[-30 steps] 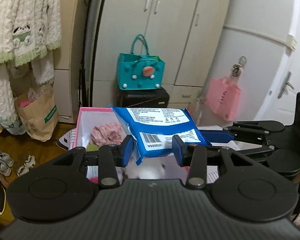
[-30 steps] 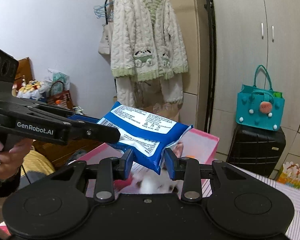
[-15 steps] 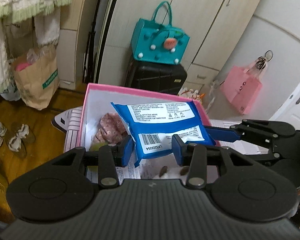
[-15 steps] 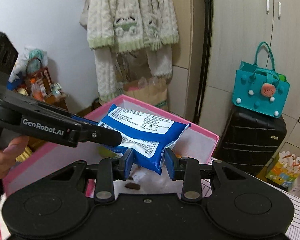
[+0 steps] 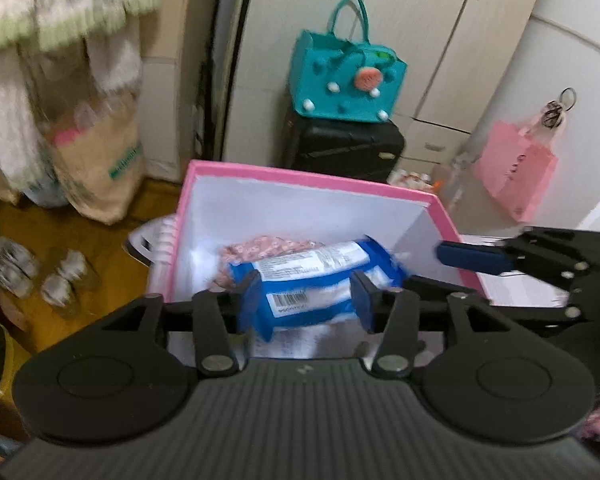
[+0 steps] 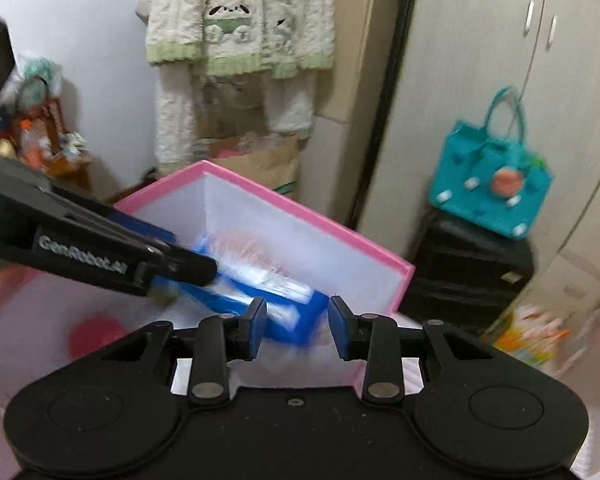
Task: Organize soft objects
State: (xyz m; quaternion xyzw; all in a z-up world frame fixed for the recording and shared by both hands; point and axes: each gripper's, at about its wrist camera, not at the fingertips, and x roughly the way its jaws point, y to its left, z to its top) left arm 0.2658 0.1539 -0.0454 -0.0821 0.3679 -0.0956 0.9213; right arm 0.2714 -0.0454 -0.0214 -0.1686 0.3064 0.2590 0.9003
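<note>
On the left, the left gripper (image 5: 306, 300) has just been opening. Its jaws stand apart, and the blue wet-wipe packet (image 5: 308, 276) lies between them with a gap on either side, so nothing is clamped. The packet sits just ahead of and below those fingertips, down inside the pink box (image 5: 300, 174), leaning against a pink patterned soft bundle (image 5: 268, 244) just beyond it.

In the middle, the packet looks to be in its place — inside the box walls, no longer up in the air. We reckon this drop is as good as done.

Over to the right, the right gripper (image 6: 298, 320) points down into the same box with its jaws only narrowly apart. In its own view, the near end of the packet lies between and just beyond the fingertips. The picture is smeared, though, so we cannot tell whether the pads are pinching that end or merely flanking it. From the left wrist view, one blue finger appears to stand clear of the packet's far end.

What's left, as we judge it: confirm the right side's release, lift both grippers clear of the box, then fetch whatever soft things remain — none show outside the box.
</note>
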